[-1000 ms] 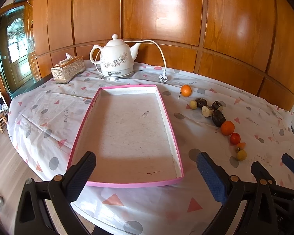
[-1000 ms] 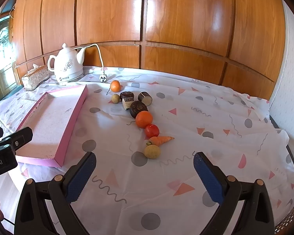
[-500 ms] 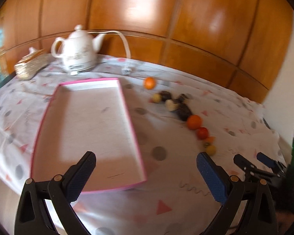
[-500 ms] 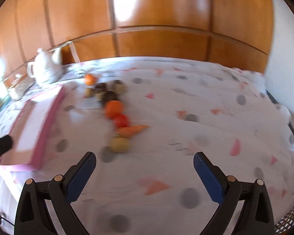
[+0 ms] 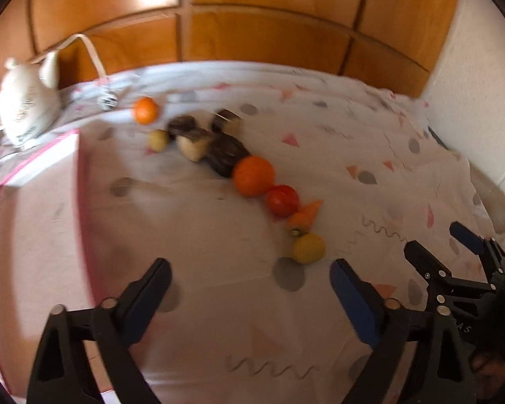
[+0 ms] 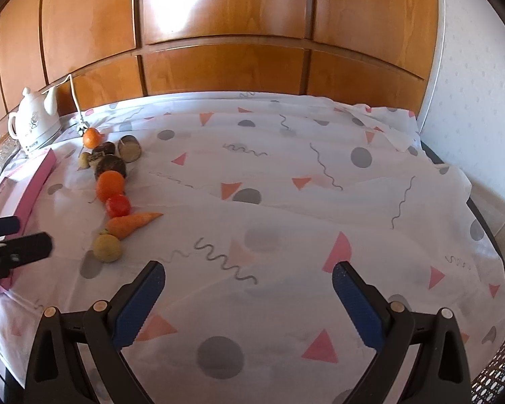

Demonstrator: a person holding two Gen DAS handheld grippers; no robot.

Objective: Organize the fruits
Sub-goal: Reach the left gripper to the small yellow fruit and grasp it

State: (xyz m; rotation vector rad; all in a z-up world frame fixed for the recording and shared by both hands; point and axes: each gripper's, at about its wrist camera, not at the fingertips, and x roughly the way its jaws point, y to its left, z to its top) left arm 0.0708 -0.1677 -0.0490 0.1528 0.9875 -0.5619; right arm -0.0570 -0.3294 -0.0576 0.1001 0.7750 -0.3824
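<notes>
The left claw (image 5: 249,281) hangs over bare cloth with its jaws closing and nothing between them; the right claw (image 6: 249,286) stands wide and empty. The fruits lie in a curved row on the desk (image 6: 320,202), outside the pink tray (image 5: 33,235): yellow fruit (image 5: 308,248) nearest, then carrot (image 5: 304,217), tomato (image 5: 282,200) and orange (image 5: 253,175), touching one another. Closing on the yellow fruit could nudge the carrot and send the round ones rolling.
</notes>
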